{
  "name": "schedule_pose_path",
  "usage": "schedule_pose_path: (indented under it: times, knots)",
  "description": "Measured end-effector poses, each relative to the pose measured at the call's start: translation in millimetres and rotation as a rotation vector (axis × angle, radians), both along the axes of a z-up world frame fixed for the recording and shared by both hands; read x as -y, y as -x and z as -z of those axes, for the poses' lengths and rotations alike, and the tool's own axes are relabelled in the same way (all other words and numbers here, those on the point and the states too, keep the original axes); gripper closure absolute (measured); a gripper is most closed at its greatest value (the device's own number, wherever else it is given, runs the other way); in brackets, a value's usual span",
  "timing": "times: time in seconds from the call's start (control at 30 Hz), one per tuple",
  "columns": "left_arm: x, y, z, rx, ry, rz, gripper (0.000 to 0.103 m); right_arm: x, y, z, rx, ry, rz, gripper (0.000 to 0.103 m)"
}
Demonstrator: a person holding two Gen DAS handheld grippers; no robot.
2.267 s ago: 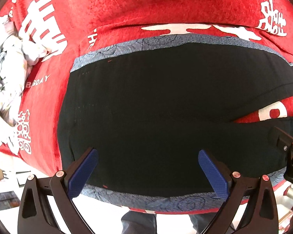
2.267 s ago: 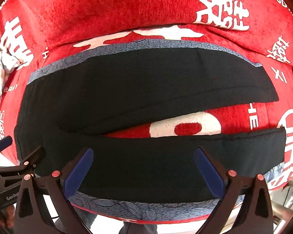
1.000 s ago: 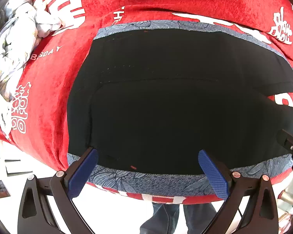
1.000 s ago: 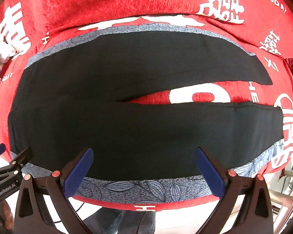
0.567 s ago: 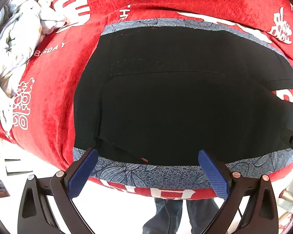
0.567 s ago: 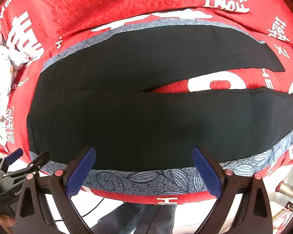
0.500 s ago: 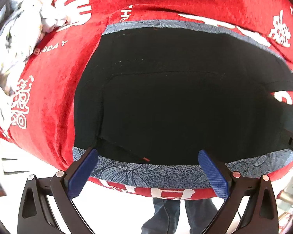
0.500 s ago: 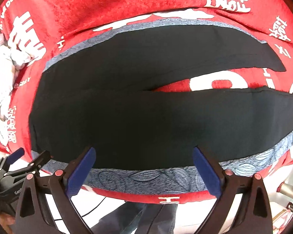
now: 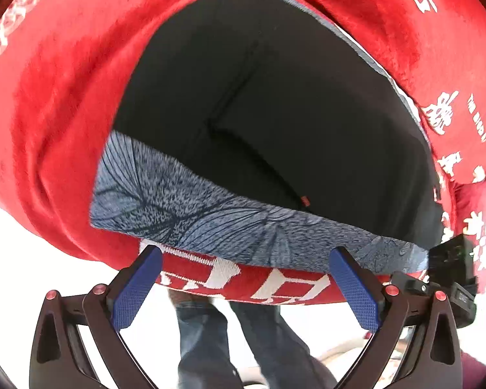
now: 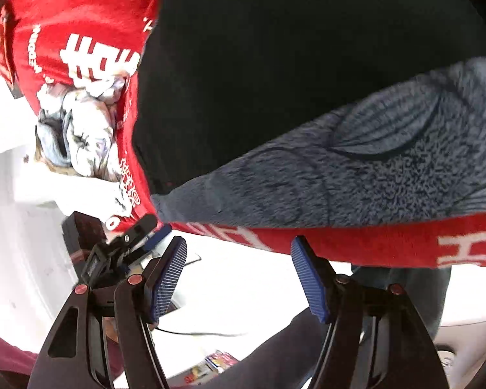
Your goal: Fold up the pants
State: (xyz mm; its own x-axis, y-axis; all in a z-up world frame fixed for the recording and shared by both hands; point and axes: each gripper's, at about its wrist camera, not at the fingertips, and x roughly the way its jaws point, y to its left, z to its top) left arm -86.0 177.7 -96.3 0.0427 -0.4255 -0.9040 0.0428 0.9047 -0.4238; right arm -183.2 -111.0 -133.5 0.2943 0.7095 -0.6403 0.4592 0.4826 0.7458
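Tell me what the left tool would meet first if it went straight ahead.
Probably the front edge of the red printed cloth, just ahead of the open left tool. The grey leaf-patterned mat and black pants lie beyond. Depth is uncertain.

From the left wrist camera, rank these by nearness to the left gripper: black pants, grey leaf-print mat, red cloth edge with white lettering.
From the left gripper:
1. Red cloth edge, right between the fingers.
2. Grey leaf-print mat, just beyond it.
3. Black pants, farther back, lying on the mat.

bright daylight – fisheye warp, blown-out bg
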Motion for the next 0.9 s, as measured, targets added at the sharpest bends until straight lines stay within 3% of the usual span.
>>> schedule_pose_path:
  times: [0.13, 0.23, 0.33, 0.47, 0.57, 0.63, 0.67, 0.7, 0.73, 0.77, 0.8, 0.9]
  knots:
    - [-5, -2, 15, -0.01, 0.061, -0.068, 0.0, 8, 3, 9, 0.034, -0.051, 0.045, 0.032]
    - [-5, -7, 11, 0.0, 0.103, -0.117, 0.0, 12, 6, -2, 0.071, -0.049, 0.05, 0.032]
    - [3, -12, 0, 0.021, 0.162, -0.11, 0.0, 30, 2, -13, 0.123, -0.081, 0.127, 0.032]
    - [14, -18, 1, 0.01, 0.134, -0.104, 0.001, 41, 13, -14, 0.124, -0.063, 0.14, 0.032]
    - [17, -17, -1, 0.009, 0.083, -0.109, 0.014, 51, 26, -8, 0.089, -0.074, 0.18, 0.032]
    - [12, -17, -1, 0.009, 0.033, -0.099, 0.025, 55, 28, 0, 0.049, -0.141, 0.25, 0.036]
    - [11, -18, -2, 0.008, 0.01, -0.094, 0.036, 59, 30, 4, 0.023, -0.171, 0.289, 0.048]
    - [8, -18, 0, 0.007, -0.019, -0.09, 0.05, 60, 33, 6, -0.003, -0.182, 0.32, 0.084]
    - [5, -17, -2, 0.005, -0.036, -0.086, 0.058, 62, 35, 7, -0.023, -0.165, 0.34, 0.098]
    - [2, -19, -4, -0.005, -0.026, -0.088, 0.072, 64, 36, 6, -0.043, -0.15, 0.354, 0.097]
    - [-1, -21, -5, -0.017, -0.016, -0.099, 0.078, 65, 33, 0, -0.044, -0.137, 0.346, 0.097]
    - [-3, -28, -25, -0.01, 0.009, -0.138, 0.078, 68, 10, -32, 0.003, -0.071, 0.245, 0.097]
